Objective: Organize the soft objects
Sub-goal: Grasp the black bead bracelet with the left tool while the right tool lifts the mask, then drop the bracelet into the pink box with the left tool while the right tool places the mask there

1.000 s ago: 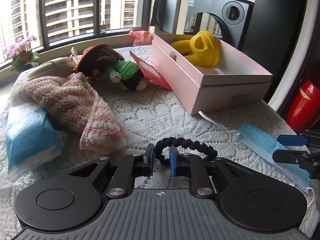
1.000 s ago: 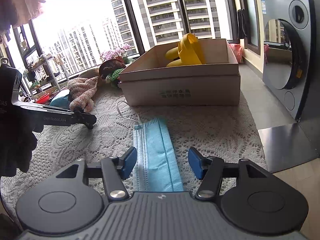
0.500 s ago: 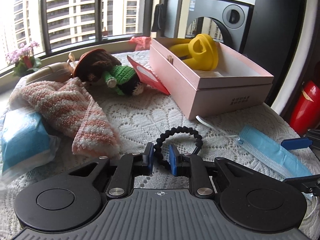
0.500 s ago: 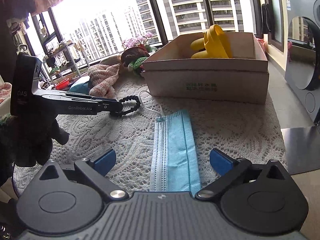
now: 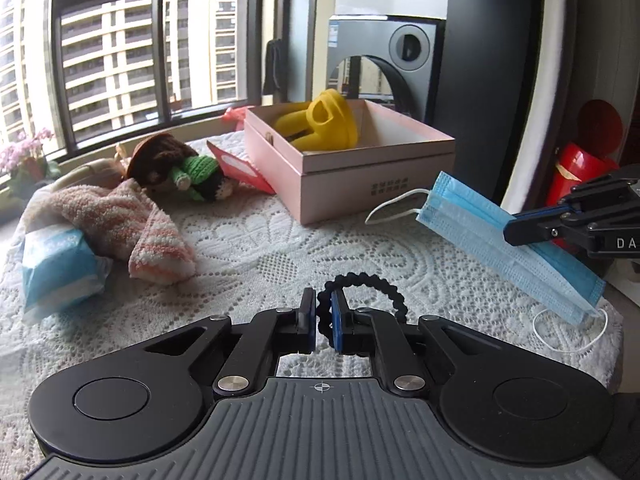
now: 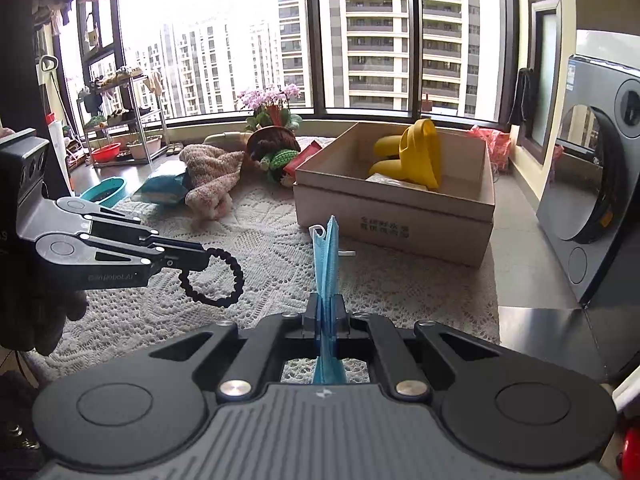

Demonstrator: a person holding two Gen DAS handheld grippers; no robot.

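Note:
My left gripper is shut on a black braided loop and holds it above the lace-covered table; the loop also shows in the right wrist view. My right gripper is shut on a blue face mask, lifted off the table; the mask hangs from that gripper in the left wrist view. The pink open box holds a yellow soft toy. A striped pink towel, a knitted doll and a blue tissue pack lie at the left.
A red envelope leans by the box. A washing machine stands right of the table. A red object sits beyond the table's right edge. Flowers stand by the window.
My right gripper has shut on the face mask and lifted it off the table. My left gripper has risen with the black loop in it.

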